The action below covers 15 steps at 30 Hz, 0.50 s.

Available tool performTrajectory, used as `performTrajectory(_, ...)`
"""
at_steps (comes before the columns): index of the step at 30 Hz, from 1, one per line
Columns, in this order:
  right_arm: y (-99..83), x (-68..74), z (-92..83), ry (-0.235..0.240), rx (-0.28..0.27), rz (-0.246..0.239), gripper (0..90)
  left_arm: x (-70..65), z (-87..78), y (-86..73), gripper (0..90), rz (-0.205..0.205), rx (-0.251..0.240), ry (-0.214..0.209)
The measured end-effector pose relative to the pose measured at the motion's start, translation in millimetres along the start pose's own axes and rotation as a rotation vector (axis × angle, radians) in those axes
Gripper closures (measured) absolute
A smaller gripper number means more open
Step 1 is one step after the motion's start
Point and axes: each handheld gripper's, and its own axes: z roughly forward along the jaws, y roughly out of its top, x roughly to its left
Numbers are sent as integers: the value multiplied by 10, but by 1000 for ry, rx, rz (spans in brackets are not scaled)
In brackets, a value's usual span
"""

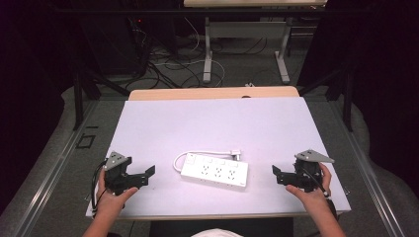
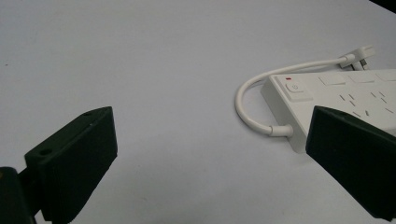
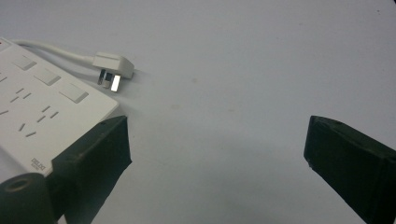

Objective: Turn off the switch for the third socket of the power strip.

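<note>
Left black two-jaw gripper (image 1: 146, 176) is sitting left of the white rectangular plastic power strip (image 1: 214, 172), hand (image 1: 111, 193) gripping from below, jaws wide apart, nothing between, aiming at strip. Strip is lying flat on the white table mat (image 1: 217, 123), cord looped, plug (image 1: 235, 154) behind it. Right black gripper (image 1: 276, 175) is mirroring from right, jaws spread, empty.

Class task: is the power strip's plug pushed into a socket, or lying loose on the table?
Loose. The plug lies on the white table behind the power strip, prongs bare.
</note>
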Motion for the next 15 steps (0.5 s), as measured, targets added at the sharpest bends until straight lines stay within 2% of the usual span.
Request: performTrajectory(15, 49, 166, 20, 58, 46, -50, 118, -5, 2, -3, 31, -8, 4, -1)
